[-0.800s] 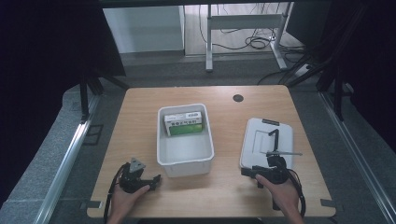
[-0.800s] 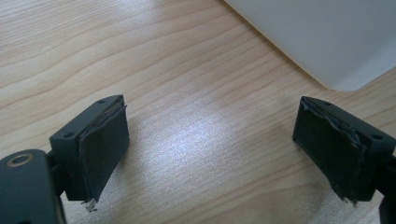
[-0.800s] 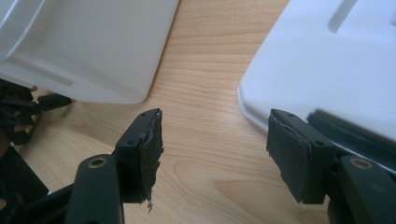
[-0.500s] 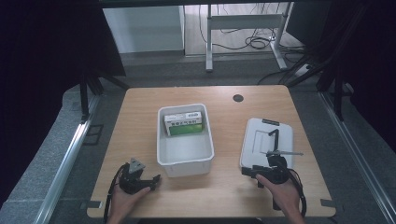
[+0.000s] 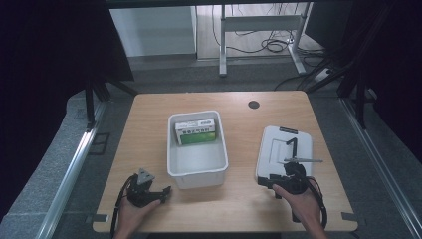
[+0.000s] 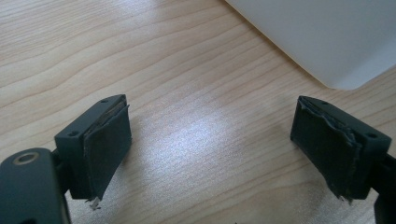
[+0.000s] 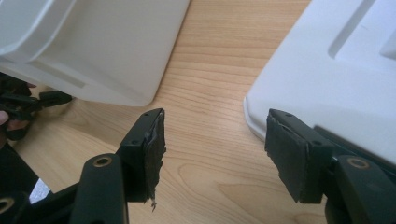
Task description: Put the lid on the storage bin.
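Observation:
A white bin stands mid-table with a green and white box lying in its far end. To its right lies a flat white lid. My left gripper rests on the wood near the bin's front left corner, open and holding nothing; in the left gripper view the bin's corner shows at upper right. My right gripper is at the lid's near left corner, open. In the right gripper view bare wood lies between bin and lid.
The wooden table has a small black round cap near its far edge. A black handle sits on the lid. Desk legs and cables stand on the floor beyond the table. The other gripper shows at the right gripper view's left edge.
My right gripper has edged slightly left along the lid's near corner. The left gripper, bin and lid have stayed put.

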`<action>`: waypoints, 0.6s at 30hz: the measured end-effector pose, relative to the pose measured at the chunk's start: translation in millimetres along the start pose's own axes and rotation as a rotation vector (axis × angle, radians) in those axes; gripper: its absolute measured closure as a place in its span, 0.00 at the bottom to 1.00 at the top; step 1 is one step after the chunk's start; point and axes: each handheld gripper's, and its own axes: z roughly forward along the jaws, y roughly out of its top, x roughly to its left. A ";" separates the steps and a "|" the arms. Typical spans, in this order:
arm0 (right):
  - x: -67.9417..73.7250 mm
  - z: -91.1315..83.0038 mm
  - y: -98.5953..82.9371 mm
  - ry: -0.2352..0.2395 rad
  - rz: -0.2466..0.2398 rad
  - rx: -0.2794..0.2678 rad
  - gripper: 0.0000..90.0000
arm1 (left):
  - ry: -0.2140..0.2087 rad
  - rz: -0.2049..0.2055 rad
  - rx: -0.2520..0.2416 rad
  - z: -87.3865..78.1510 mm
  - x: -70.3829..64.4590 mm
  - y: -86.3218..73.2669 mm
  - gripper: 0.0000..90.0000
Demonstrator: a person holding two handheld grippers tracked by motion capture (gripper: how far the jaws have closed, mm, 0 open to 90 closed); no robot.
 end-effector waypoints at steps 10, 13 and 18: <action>8.2 -6.1 6.9 0.003 -0.034 -0.033 0.43 | 0.000 0.000 -0.001 0.0 -0.1 -0.1 0.14; 10.0 -7.7 9.9 0.004 -0.039 -0.047 0.43 | 0.000 -0.001 -0.001 0.0 -0.1 -0.1 0.14; 11.1 -11.8 14.5 -0.001 -0.048 -0.049 0.44 | 0.000 -0.001 -0.001 0.0 -0.1 -0.1 0.14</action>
